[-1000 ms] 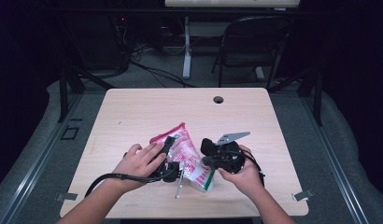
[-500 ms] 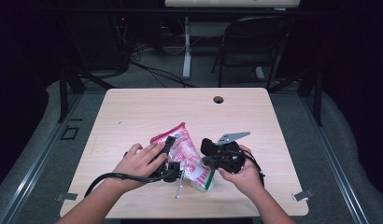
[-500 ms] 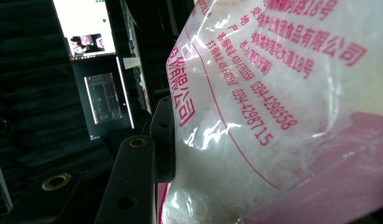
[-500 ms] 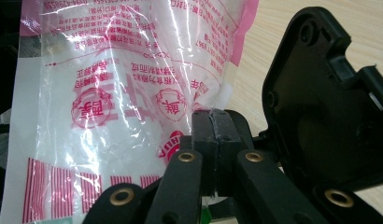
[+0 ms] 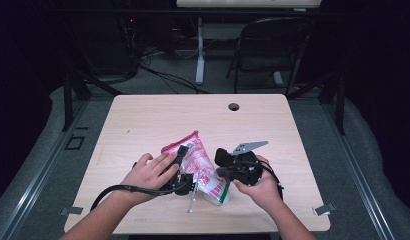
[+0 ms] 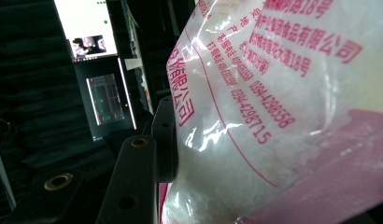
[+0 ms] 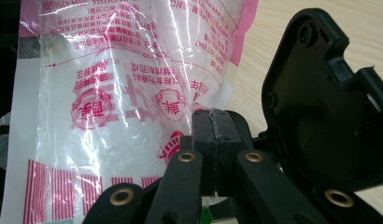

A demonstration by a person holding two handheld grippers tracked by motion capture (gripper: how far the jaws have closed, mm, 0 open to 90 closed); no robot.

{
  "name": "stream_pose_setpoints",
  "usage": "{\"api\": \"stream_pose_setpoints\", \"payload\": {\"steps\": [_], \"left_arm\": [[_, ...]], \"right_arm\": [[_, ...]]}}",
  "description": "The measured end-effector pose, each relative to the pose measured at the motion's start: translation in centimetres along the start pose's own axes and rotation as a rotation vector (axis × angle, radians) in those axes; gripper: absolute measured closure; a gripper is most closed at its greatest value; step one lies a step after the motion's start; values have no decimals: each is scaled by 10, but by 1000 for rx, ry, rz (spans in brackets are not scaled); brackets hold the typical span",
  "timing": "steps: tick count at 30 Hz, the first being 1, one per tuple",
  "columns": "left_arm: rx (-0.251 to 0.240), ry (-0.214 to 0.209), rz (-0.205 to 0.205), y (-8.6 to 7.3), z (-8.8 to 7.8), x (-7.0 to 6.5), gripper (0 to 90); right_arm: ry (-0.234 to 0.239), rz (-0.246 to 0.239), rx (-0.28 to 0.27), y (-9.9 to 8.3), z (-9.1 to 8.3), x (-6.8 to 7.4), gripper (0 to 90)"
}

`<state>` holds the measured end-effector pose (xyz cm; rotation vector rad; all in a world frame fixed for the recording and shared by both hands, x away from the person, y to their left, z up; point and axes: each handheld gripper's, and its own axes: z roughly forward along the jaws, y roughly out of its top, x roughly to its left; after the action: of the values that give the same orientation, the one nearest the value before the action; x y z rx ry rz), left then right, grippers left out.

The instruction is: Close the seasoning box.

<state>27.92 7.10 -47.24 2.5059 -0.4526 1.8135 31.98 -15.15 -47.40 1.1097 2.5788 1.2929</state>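
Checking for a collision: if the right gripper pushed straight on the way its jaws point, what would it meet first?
The right gripper points at the pink-and-white printed plastic bag, and its shut jaws seem to pinch the bag's edge already. So it would press into the bag first; depth behind the bag is unclear.

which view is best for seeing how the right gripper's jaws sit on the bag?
Right gripper view: the right gripper has its jaws pressed together on an edge of the bag, close up. The high view shows bag and both hands small, jaw contact hidden. The left gripper view shows the bag's printed film against one jaw of that gripper.
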Motion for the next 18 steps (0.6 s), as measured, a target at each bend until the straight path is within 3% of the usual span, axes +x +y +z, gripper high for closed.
{"api": "stream_pose_setpoints", "payload": {"steps": [18], "left_arm": [[1,9,26,0,-2,-1,675]], "right_arm": [[1,3,-1,0,0,1,900]]}}
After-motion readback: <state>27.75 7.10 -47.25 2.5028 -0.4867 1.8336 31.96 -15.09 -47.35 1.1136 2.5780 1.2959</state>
